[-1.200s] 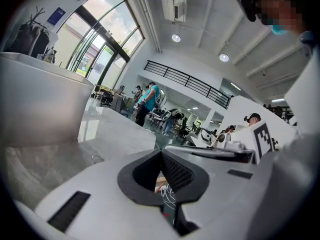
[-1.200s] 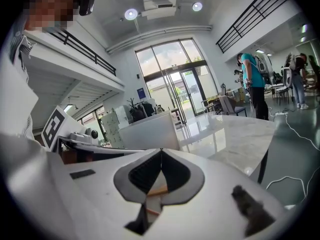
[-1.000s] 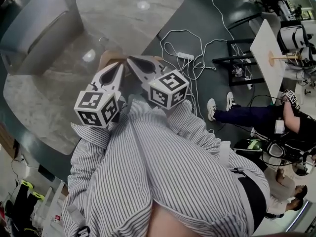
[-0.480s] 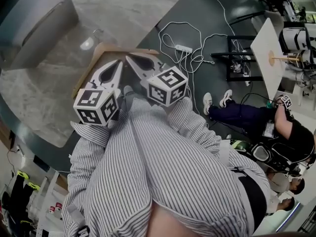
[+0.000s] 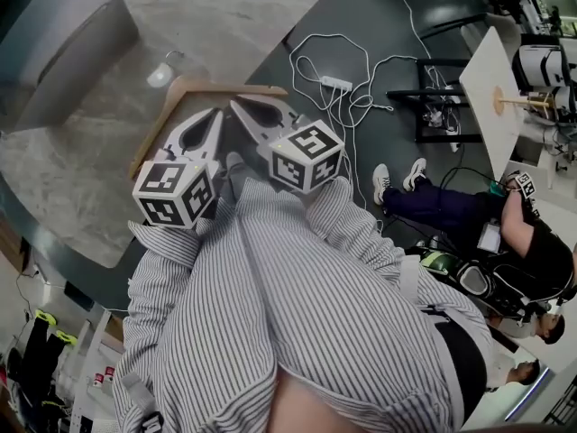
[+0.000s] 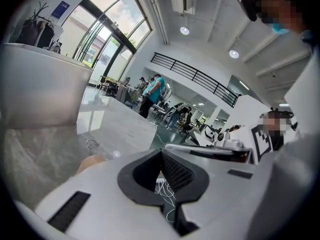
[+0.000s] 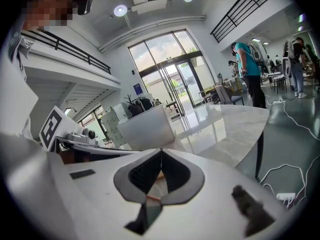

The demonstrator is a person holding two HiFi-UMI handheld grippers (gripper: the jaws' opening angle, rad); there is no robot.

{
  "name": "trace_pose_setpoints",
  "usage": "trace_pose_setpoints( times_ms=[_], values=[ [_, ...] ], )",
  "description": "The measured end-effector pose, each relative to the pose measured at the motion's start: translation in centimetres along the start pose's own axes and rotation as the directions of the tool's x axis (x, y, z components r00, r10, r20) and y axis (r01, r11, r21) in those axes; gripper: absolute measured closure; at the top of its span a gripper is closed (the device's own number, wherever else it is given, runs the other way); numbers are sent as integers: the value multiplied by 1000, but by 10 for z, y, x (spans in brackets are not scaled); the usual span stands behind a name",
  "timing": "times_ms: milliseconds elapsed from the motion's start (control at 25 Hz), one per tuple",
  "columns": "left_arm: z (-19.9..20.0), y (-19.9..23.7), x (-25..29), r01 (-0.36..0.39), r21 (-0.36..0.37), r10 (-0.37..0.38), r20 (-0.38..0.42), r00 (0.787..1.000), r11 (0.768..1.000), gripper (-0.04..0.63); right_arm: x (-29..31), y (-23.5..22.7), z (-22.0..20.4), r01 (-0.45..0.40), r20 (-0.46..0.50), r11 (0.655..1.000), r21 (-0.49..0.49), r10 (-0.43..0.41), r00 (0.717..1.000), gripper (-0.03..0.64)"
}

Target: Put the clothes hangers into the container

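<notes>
While both tools are held above the grey marble worktop (image 5: 234,16), the head view shows the left claw (image 5: 218,114) and the right claw (image 5: 235,105) side by side. A light wooden clothes hanger with a metal hook (image 5: 207,84) lies flat on the worktop beneath them, clear of the tall grey container (image 5: 63,43).

Left gripper view: the jaws meet, holding nothing. The hanger (image 6: 89,162) shows beyond them.

Right gripper view: the jaws are closed and empty. The container (image 7: 147,129) stands behind them.

Marble table (image 5: 216,34) on dark floor (image 5: 353,7) — tall windows (image 7: 170,59), ceiling lights (image 7: 120,10) overhead.
</notes>
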State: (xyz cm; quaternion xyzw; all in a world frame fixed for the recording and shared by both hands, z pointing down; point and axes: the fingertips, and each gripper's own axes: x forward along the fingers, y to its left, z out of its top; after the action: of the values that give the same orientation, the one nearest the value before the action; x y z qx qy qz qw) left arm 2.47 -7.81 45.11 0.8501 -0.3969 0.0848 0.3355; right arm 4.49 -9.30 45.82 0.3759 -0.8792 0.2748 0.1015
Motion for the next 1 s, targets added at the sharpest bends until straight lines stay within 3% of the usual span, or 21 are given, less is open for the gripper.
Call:
trace_pose_setpoints(
  times_ms=[680, 1000],
  values=[
    [-32, 5, 18, 15, -42, -19, -103, 995, 999, 585, -2, -39, -35, 78, -34, 988, 136, -74, 997, 601],
    [-41, 8, 36, 45, -28, -49, -155, 987, 999, 586, -7, -58, -60, 139, -70, 971, 192, -128, 989, 601]
  ],
)
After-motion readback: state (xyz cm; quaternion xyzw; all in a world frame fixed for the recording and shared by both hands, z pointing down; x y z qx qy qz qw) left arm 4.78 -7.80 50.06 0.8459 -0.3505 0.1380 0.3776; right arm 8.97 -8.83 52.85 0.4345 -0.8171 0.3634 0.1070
